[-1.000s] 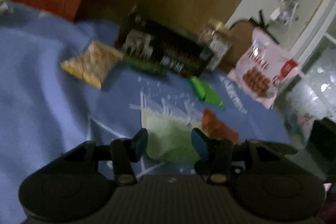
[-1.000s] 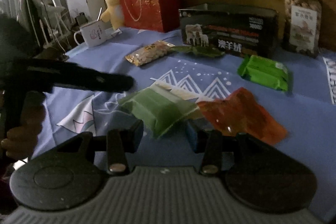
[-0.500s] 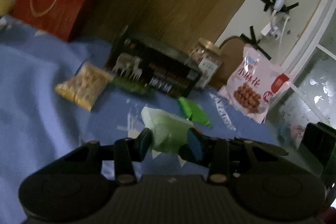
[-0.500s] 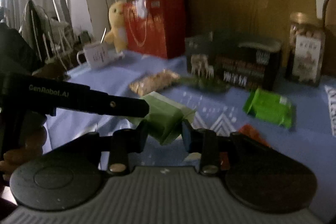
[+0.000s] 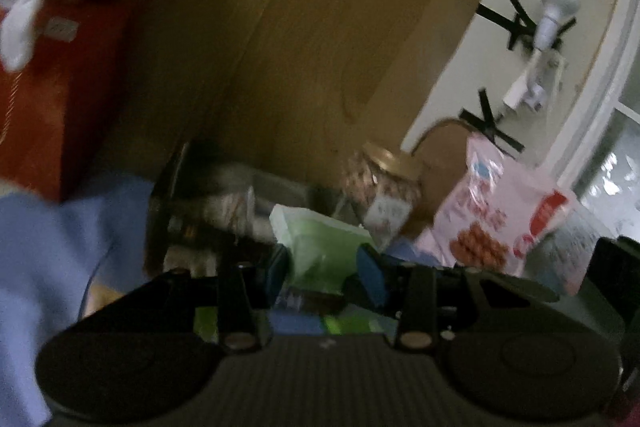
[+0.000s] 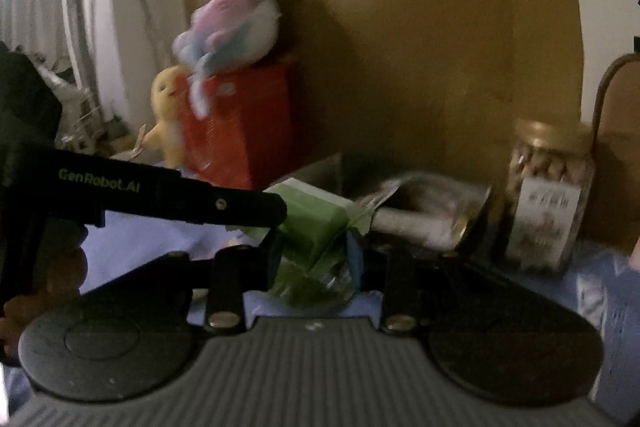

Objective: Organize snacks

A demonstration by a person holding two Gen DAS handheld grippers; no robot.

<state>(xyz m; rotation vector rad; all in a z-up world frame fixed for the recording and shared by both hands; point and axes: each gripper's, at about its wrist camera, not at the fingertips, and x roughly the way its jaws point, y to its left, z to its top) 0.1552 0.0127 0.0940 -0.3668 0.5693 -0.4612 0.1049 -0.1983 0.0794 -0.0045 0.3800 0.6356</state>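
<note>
Now both my left claw (image 5: pixel 323 269) and right claw (image 6: pixel 314 254) pinch the green snack packet (image 6: pixel 316 223), lifted before the open dark box (image 6: pixel 420 203). I'd carry it level over the rim, then release together.
</note>
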